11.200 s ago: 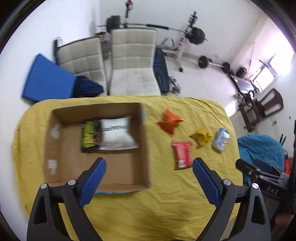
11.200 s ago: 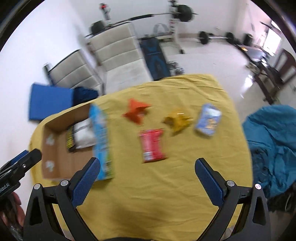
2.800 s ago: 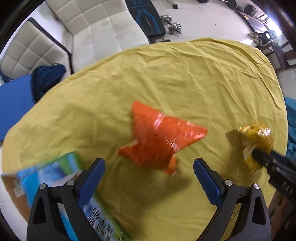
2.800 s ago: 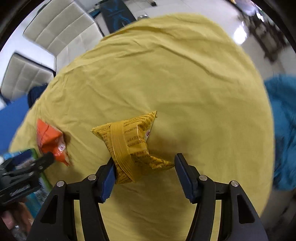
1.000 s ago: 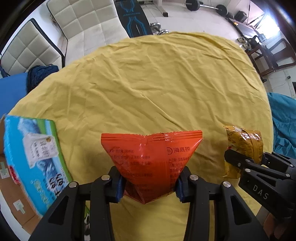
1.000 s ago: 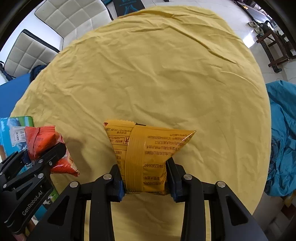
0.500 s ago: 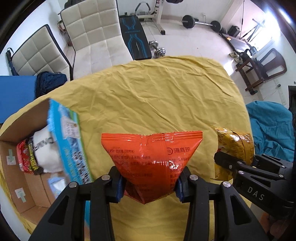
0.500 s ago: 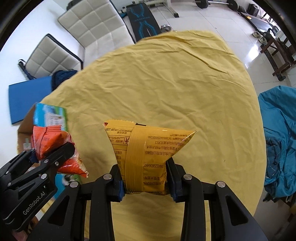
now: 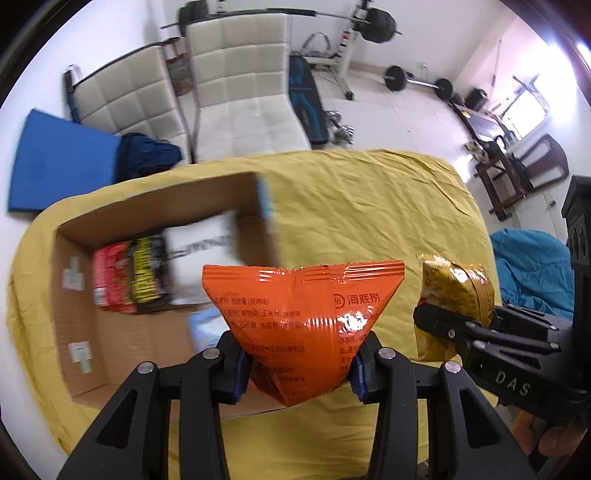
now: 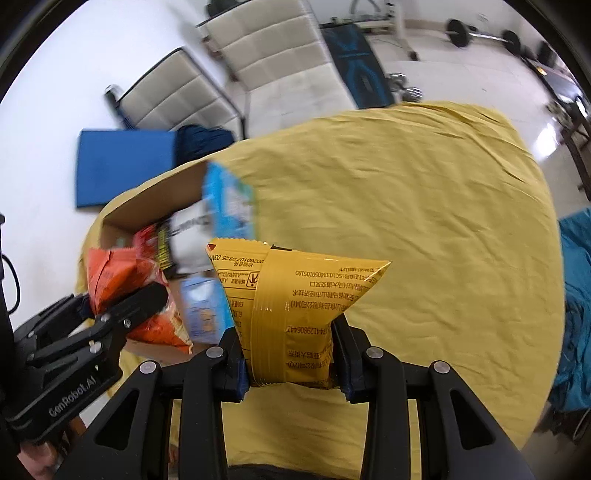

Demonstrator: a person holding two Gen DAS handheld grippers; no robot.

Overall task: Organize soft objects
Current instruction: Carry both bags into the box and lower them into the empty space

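Your left gripper (image 9: pixel 299 373) has its fingers (image 9: pixel 236 369) clamped on the lower corner of an orange packet (image 9: pixel 306 317), held upright above the near right edge of the box (image 9: pixel 74 332). Your right gripper (image 10: pixel 291 365) has its fingers (image 10: pixel 341 354) clamped on the bottom of a yellow packet (image 10: pixel 288 306), held over the yellow-clothed desk (image 10: pixel 424 229), just right of the box. Each gripper shows in the other's view: the right one with the yellow packet at the right of the left view, the left one with the orange packet at the lower left of the right view. In the box, an open cardboard one on the left part of the desk: a red packet (image 9: pixel 109 277), a black-and-yellow packet (image 9: pixel 147 273), a white pack (image 9: pixel 201 254), all side by side along the far wall, and a light blue packet (image 10: pixel 203 310) nearer you. Beyond the desk: two white chairs (image 9: pixel 236 92), a blue mat (image 9: pixel 59 166), gym weights (image 9: pixel 376 26).
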